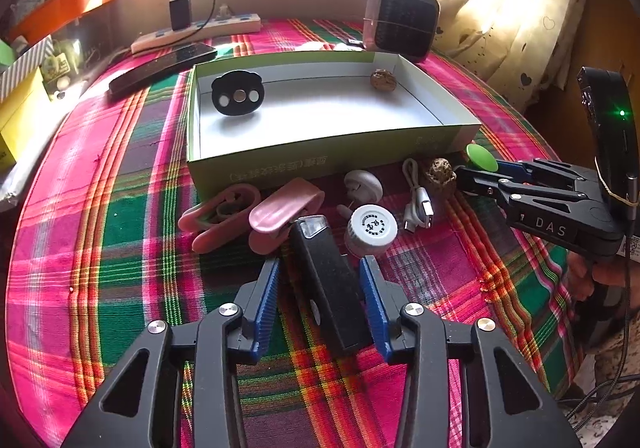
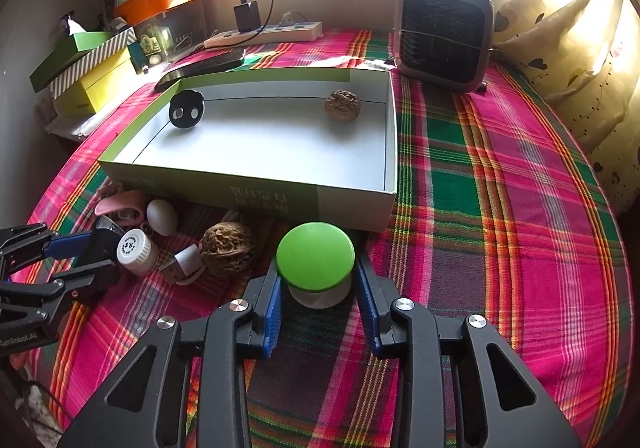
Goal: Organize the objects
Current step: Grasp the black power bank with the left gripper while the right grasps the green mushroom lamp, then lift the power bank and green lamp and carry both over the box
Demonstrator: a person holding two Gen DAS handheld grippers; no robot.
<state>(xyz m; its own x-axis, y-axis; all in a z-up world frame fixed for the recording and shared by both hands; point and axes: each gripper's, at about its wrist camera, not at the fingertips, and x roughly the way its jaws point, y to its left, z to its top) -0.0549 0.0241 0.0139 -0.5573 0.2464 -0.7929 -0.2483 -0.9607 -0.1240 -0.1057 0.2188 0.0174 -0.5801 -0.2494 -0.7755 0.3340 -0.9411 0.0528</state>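
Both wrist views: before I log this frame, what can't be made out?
- Left gripper: whether its pads touch the black lighter; gaps seem to remain.
- Right gripper: the green-topped jar has its lid over the white base, hiding pad contact.
- Box print: upside down and blurred in both views.
- White bottle cap text: too small.
- Window: overexposed.

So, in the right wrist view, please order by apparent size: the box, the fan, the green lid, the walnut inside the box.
1. box
2. fan
3. green lid, though it sits close to the camera between the right gripper fingers, so it looks bigger than it is
4. walnut inside the box
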